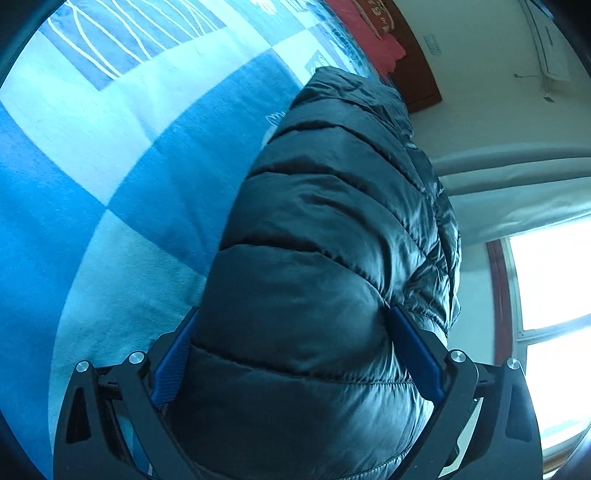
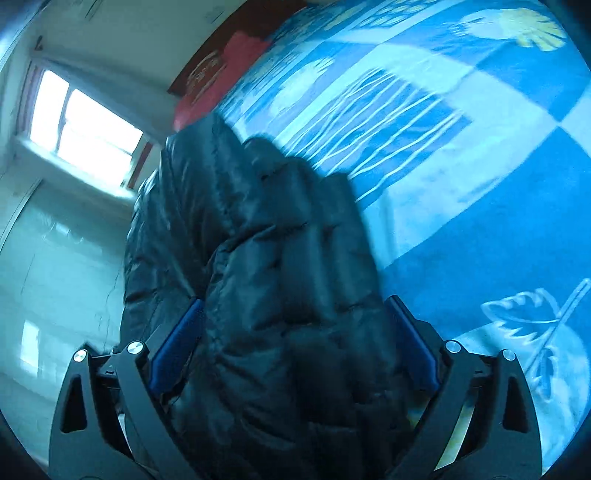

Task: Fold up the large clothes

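- Nearest in each view, one black quilted puffer jacket (image 1: pixel 325 258) bulges between blue-padded fingers; its shell is glossy, stitched in horizontal channels and puckered at the seams.
- The left claw (image 1: pixel 291 325) is clamped on a thick roll of the jacket, with one blue pad (image 1: pixel 415 354) pressed into the fabric on the right and the other half buried on the left.
- The right claw (image 2: pixel 295 314) grips another bunched part of the same jacket (image 2: pixel 280 280), both pads sunk into the padding.
- The jacket is held up above the bed, rising away from both cameras; its far end reaches toward the head of the bed.
- Count: one jacket, two claws, two blue pads on each.
- Behind the jacket lies a blue bedspread (image 1: pixel 110 184) with pale squares, white line patterns and leaf prints (image 2: pixel 524 317).
- Farther off are a red cloth (image 1: pixel 365 33) at the bed's head, a dark wooden headboard (image 1: pixel 417 74), a bright window (image 2: pixel 81 122) and pale walls.
- Sleeves, collar and zip cannot be made out. The jacket's lower part is cut off by the frame edge, and the right view is motion-blurred.
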A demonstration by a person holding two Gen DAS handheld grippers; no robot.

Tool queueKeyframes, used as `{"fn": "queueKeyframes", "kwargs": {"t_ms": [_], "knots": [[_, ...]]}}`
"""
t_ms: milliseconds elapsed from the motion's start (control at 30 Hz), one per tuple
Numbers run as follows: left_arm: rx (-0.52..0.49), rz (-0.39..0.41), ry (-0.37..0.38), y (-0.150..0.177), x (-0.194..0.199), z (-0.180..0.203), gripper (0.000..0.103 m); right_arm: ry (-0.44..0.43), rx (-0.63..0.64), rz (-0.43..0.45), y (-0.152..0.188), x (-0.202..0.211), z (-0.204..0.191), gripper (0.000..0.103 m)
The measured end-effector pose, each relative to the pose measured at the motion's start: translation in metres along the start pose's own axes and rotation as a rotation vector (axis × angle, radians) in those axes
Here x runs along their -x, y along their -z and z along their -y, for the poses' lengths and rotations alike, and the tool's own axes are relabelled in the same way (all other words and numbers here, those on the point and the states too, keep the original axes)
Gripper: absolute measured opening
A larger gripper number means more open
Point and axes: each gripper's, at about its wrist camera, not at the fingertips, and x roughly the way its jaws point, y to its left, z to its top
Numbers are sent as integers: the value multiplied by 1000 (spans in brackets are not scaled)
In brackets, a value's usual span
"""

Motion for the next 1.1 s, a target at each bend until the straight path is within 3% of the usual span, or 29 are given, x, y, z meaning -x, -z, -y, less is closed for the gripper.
{"fn": "queueKeyframes", "kwargs": {"t_ms": [133,200,300,500,867,1100], "knots": [[-35,-50,45,-7,-8,1,96,-1,1,-4,1,-3,-4,88],[-42,-58,51,-7,-10,3,96,-29,-3,-6,3,-4,-6,70],[-54,-60,47,-6,-10,4,92,-73,-20,1,6,-4,-3,57],[-78,-48,44,0,-3,7,87,-111,-15,34,12,3,-4,46],[-145,-28,29,1,23,9,84,-184,25,97,26,14,-30,35],[-159,53,9,-46,64,0,84,-285,48,54,13,-34,-85,34]]}}
